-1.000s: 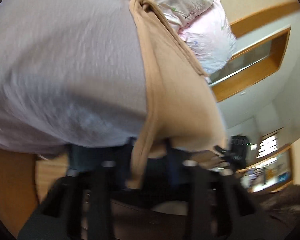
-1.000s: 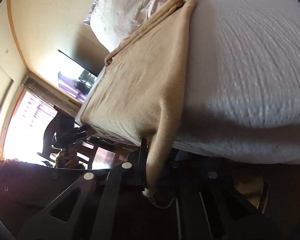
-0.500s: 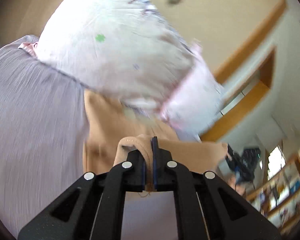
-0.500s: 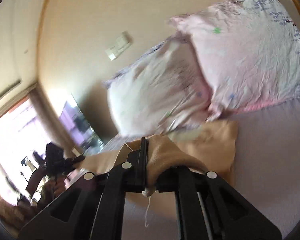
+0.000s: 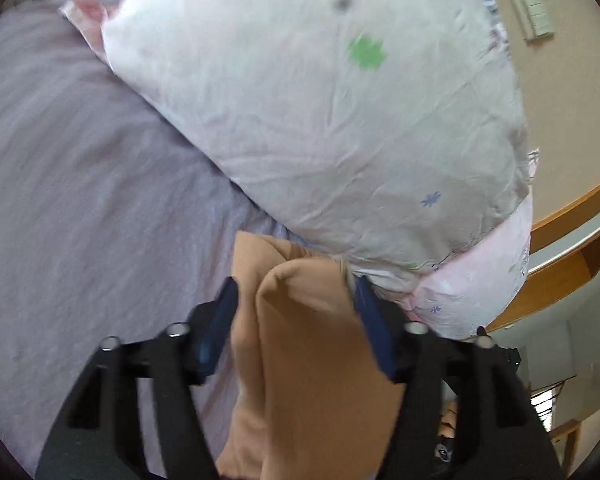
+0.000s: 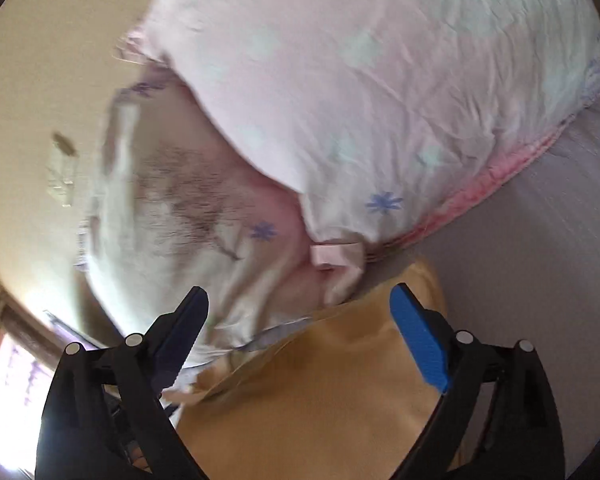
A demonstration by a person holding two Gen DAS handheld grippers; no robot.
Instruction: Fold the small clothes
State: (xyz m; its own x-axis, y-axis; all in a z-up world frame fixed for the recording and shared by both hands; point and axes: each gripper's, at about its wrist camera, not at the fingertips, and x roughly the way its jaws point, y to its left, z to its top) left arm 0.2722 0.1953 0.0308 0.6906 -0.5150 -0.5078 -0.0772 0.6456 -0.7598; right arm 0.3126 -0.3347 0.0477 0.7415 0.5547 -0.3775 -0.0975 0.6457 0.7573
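Observation:
A tan garment (image 5: 312, 360) lies folded on the lilac bedsheet (image 5: 80, 200), its far edge against the pillows. My left gripper (image 5: 296, 300) is open, its blue-padded jaws on either side of the garment's raised fold. The garment also shows in the right wrist view (image 6: 320, 392), low in the frame. My right gripper (image 6: 300, 300) is open wide above the garment's far edge, empty.
A floral white-and-pink pillow (image 5: 332, 112) lies just beyond the garment; two pillows overlap in the right wrist view (image 6: 360, 100). A beige wall with a light switch (image 5: 532, 12) stands behind. The bed's edge and a bright window (image 6: 16, 392) are at the left.
Both grippers were shut on the garment's edge half a second ago and have opened, letting it drop onto the bed near the pillows. Both have moved closer to the pillows.

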